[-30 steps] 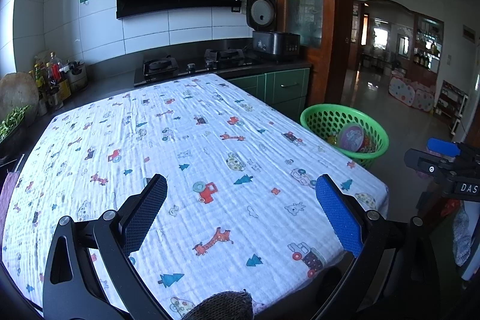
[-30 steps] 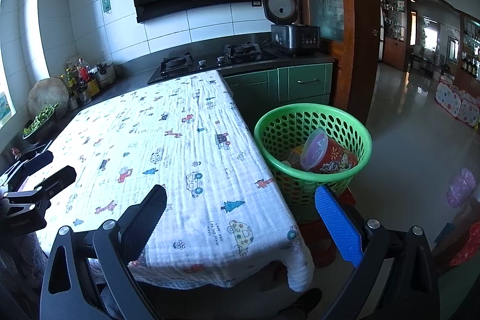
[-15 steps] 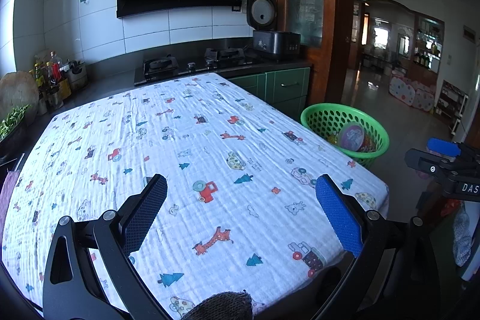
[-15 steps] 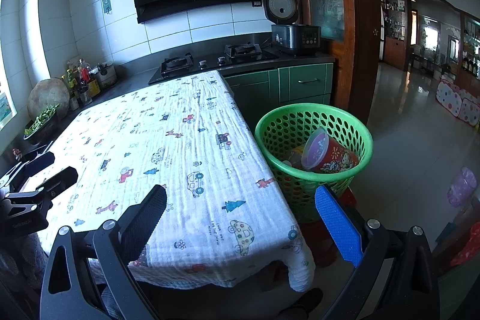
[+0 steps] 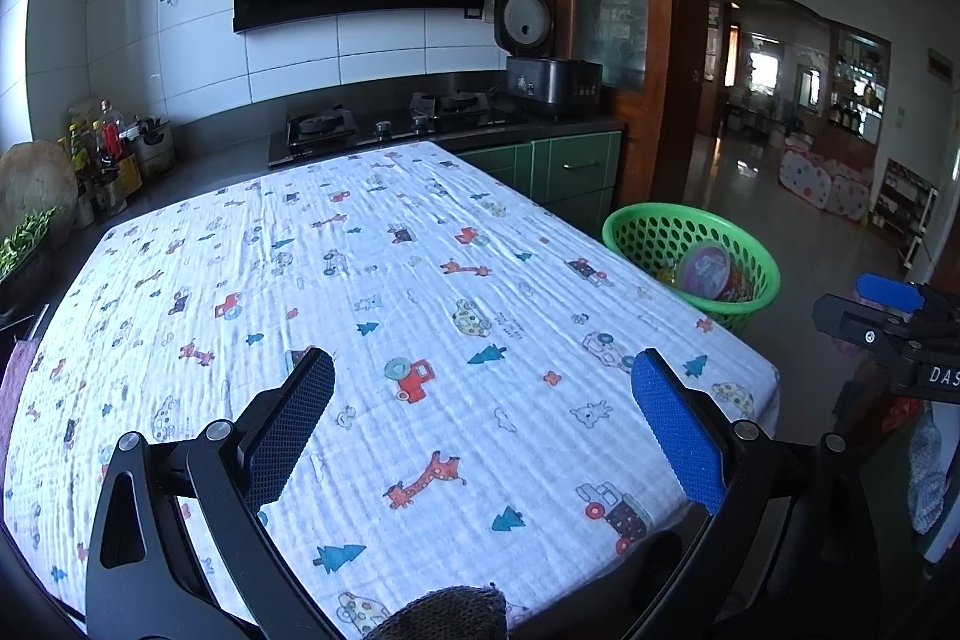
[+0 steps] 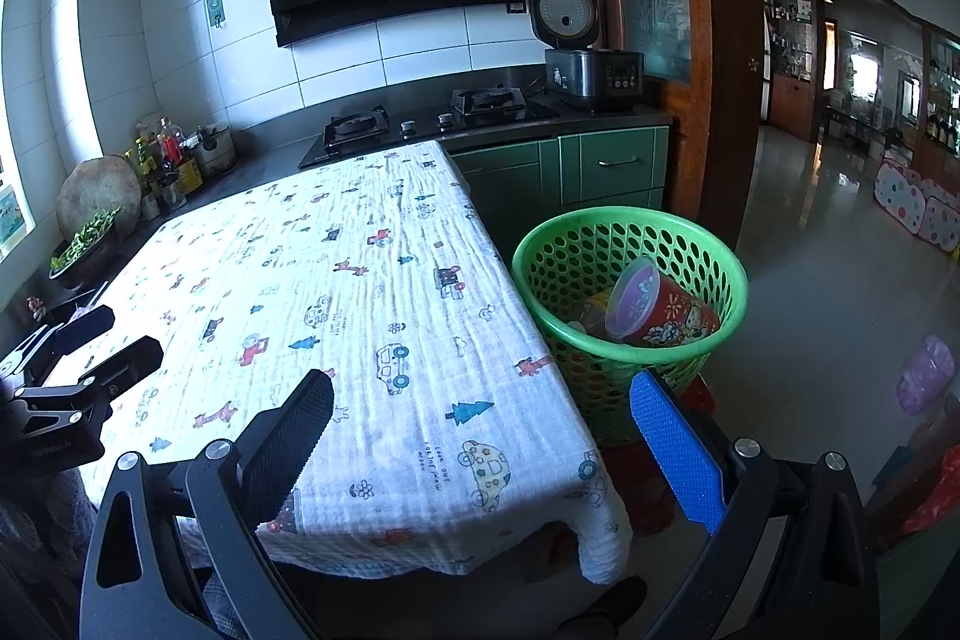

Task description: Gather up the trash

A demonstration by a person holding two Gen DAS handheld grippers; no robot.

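A green perforated basket stands on the floor at the table's right side; it also shows in the left wrist view. A red printed cup with a purple lid lies in it with other small trash; the cup shows in the left wrist view too. My left gripper is open and empty above the near part of the table. My right gripper is open and empty over the table's near right corner, in front of the basket.
A cartoon-print cloth covers the table. Behind it runs a dark counter with a gas hob, a rice cooker and bottles at the left. A wooden door frame and a tiled hallway lie to the right.
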